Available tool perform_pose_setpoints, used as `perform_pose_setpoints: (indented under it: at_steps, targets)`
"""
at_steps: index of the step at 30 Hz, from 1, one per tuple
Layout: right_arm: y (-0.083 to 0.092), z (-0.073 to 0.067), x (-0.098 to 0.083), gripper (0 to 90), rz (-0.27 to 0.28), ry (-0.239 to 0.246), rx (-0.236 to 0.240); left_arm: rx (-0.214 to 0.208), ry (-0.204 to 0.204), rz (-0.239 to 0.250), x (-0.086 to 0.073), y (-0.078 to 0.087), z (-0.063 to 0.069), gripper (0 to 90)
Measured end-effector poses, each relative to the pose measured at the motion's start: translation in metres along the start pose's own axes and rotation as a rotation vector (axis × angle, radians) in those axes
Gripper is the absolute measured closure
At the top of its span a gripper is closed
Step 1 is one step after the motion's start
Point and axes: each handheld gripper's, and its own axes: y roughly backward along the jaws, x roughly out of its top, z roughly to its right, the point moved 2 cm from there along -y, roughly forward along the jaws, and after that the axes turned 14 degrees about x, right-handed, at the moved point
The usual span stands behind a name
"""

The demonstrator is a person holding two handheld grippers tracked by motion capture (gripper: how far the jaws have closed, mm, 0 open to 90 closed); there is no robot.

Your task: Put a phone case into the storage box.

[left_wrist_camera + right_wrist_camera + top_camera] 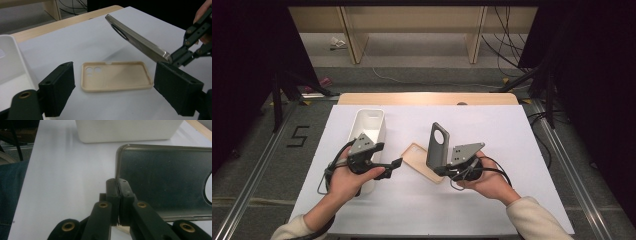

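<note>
Dark phone (438, 145) with round camera ring, tilted above beige case (424, 162)

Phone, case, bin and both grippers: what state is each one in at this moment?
Phone: lifted off the table, tilted up, clamped at its lower edge.
Phone case: empty, lying flat on the white table, open side up.
White bin: upright on the table; contents cannot be told.
Left gripper: open, fingers either side of the case, holding nothing.
Right gripper: shut on the phone.
</note>
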Motion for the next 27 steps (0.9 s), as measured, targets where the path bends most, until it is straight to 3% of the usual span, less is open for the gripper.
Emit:
perform_pose_setpoints:
  at_steps: [3, 12, 19, 27]
  targets:
    - [-0.003, -0.002, 0.003, 89.4, 0.006, 0.01, 0.002, -0.004, -0.009, -0.043, 0.016, -0.012, 0.006, 18.3]
    - [-0.009, -0.006, 0.009, 89.4, 0.001, 0.029, 0.0, -0.021, 0.028, -0.156, 0.053, -0.057, 0.015, 26.5]
    - [-0.013, -0.009, 0.013, 89.4, -0.009, 0.047, 0.003, -0.023, 0.09, -0.258, 0.063, -0.091, 0.017, 34.2]
    - [-0.015, -0.011, 0.014, 89.5, -0.016, 0.064, 0.007, -0.014, 0.142, -0.334, 0.065, -0.111, 0.015, 45.7]
